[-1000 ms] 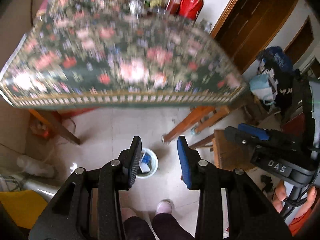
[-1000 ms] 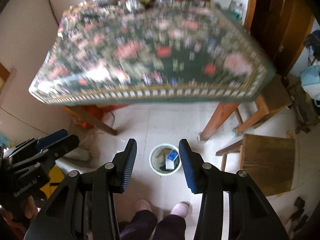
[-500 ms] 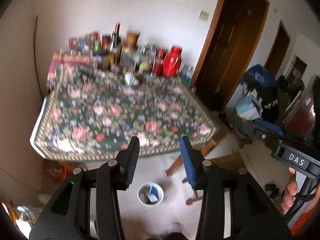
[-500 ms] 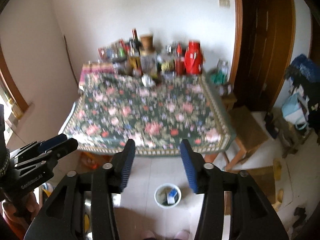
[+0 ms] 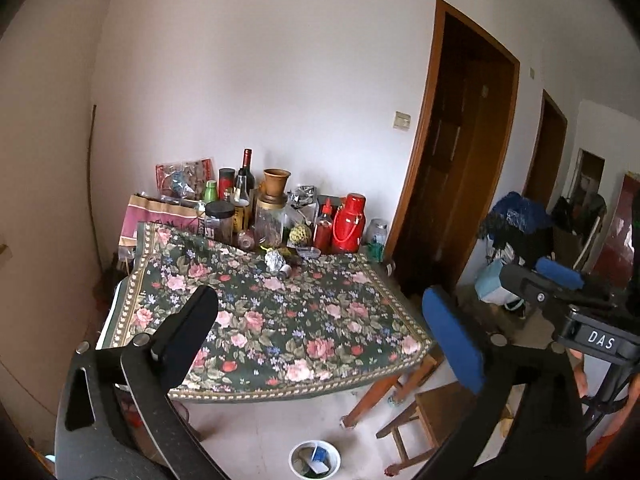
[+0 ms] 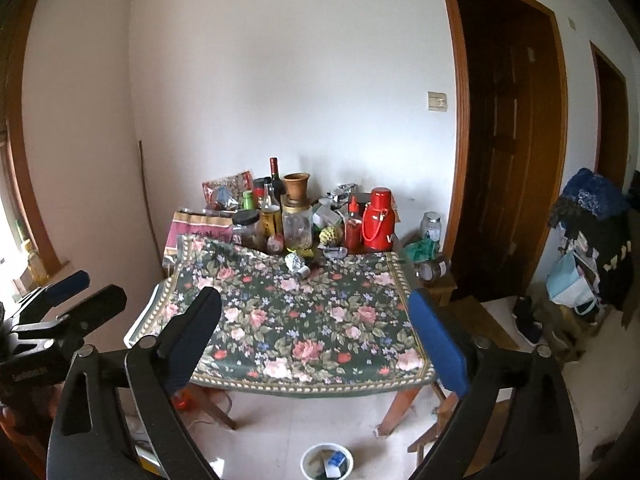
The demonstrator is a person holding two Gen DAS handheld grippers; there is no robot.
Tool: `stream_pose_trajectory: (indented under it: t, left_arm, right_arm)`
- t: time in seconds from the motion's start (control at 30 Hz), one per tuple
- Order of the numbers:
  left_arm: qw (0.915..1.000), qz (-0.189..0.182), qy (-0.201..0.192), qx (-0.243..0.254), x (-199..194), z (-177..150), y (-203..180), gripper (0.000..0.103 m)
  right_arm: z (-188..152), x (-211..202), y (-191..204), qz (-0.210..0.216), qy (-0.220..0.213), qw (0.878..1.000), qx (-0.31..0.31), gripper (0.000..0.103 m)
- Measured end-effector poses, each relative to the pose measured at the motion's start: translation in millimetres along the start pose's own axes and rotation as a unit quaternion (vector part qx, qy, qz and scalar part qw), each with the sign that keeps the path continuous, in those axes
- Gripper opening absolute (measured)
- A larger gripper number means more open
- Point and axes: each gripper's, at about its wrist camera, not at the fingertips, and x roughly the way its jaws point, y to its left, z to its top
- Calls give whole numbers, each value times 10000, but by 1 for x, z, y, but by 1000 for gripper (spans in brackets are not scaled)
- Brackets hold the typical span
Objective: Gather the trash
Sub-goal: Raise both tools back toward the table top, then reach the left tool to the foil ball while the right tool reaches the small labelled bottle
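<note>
A crumpled foil ball (image 5: 275, 261) lies at the far side of the floral tablecloth (image 5: 280, 320), with a small white roll (image 5: 286, 271) beside it; both also show in the right wrist view (image 6: 295, 261). A white trash bin (image 5: 315, 460) with blue and white scraps stands on the floor in front of the table, also in the right wrist view (image 6: 327, 462). My left gripper (image 5: 320, 320) is open and empty, raised before the table. My right gripper (image 6: 316, 322) is open and empty, to the right of the left one.
Bottles, jars, a clay pot (image 5: 276, 181) and a red thermos (image 5: 349, 224) crowd the table's back edge by the wall. A wooden stool (image 5: 436, 412) stands right of the table. Dark doorways (image 6: 504, 160) and hanging bags (image 6: 588, 240) are on the right.
Both grippers have tilted up from facing the floor and bin to facing the table and wall. Their jaws have opened wider.
</note>
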Motion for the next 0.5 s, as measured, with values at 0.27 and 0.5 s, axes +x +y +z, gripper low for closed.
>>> stream_pose_trajectory:
  t: [0.27, 0.5]
  left_arm:
    - [9993, 308, -100, -204, 44, 16, 3, 102]
    - [9985, 517, 17, -162, 101, 44, -15, 102]
  right_arm:
    - [19, 28, -19, -133, -545, 9982, -217, 103]
    - [47, 75, -39, 74, -649, 9953, -711, 103]
